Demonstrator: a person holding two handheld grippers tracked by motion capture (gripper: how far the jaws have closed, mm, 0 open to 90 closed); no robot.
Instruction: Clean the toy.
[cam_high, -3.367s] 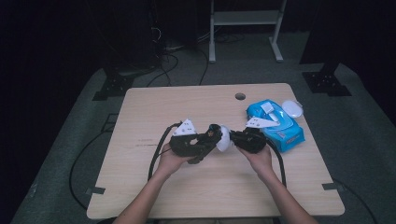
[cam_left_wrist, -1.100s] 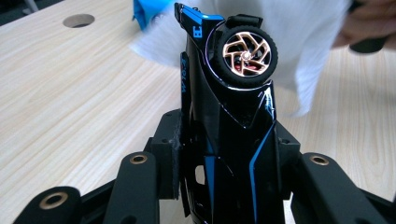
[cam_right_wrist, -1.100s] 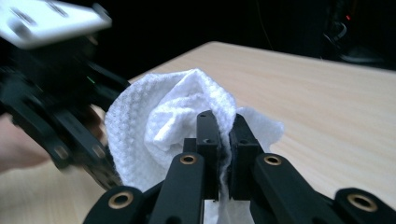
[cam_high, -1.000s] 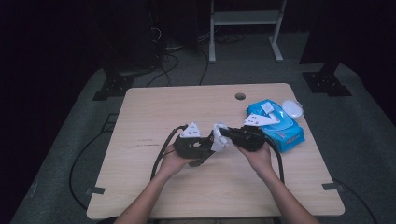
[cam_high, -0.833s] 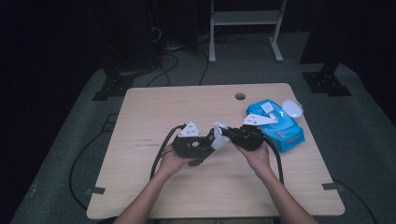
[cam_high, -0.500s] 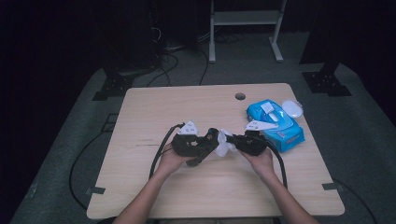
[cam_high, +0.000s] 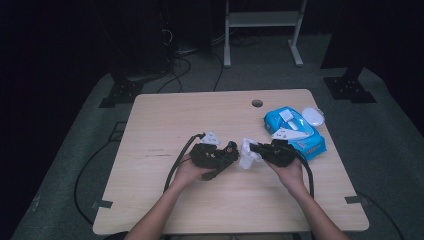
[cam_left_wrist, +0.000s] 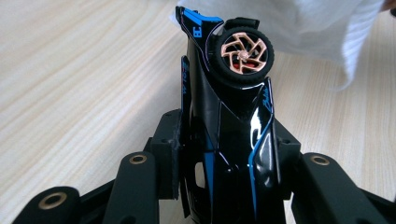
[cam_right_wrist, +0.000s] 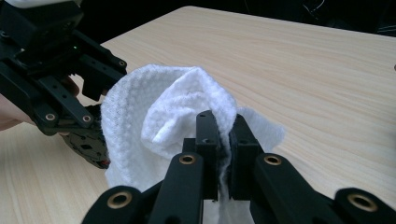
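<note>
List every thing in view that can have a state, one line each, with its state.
Left gripper: shut on the toy car.
Toy car: black and blue, clamped between the fingers, a wheel facing the camera, nose toward the wipe.
Right gripper: shut on the wipe.
Wipe: white, bunched, pinched, up against the car.
Wipe pack: blue, lying flat on the table, lid open.

Glossy plastic toy car (cam_left_wrist: 229, 126) — white waffle-textured wipe (cam_right_wrist: 154, 116) (matt wood table (cam_high: 200, 115)).
</note>
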